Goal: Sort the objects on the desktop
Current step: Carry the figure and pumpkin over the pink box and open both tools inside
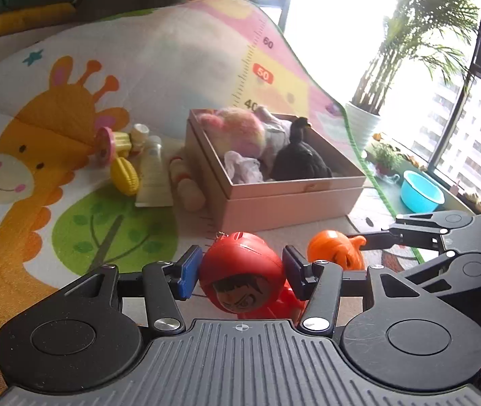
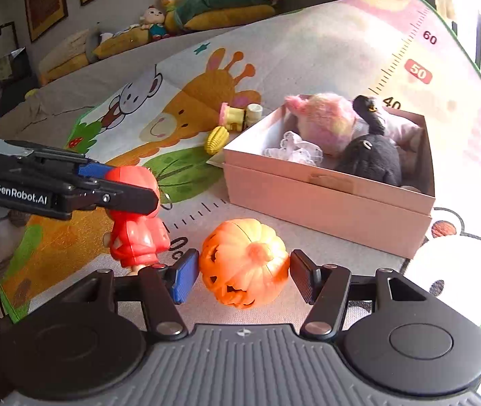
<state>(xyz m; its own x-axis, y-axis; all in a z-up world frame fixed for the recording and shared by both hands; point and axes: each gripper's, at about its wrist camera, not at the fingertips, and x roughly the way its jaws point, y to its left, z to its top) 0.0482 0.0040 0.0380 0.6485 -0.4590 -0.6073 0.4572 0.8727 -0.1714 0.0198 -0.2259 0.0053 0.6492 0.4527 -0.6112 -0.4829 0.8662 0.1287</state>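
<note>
A red toy figure [image 1: 240,264] with a round hooded head is clamped at the head by my left gripper [image 1: 240,272], a blue pad pressing on each side. Seen from the right wrist view, the figure [image 2: 138,233] hangs upright from the left gripper [image 2: 132,186] over the mat. An orange pumpkin toy [image 2: 243,264] lies on the mat between the fingers of my right gripper [image 2: 243,277], which stands open with its pads close to both sides. In the left wrist view the pumpkin [image 1: 333,248] sits just right of the figure. The pink box [image 2: 325,182] holds plush toys.
A pink open box [image 1: 294,191] holds a pink plush [image 1: 237,128], a black plush [image 1: 299,162] and white lace. Left of it lie a yellow toy [image 1: 124,176], a cream tube [image 1: 154,176] and a wooden piece [image 1: 188,186]. A blue basin [image 1: 421,191] sits by the window.
</note>
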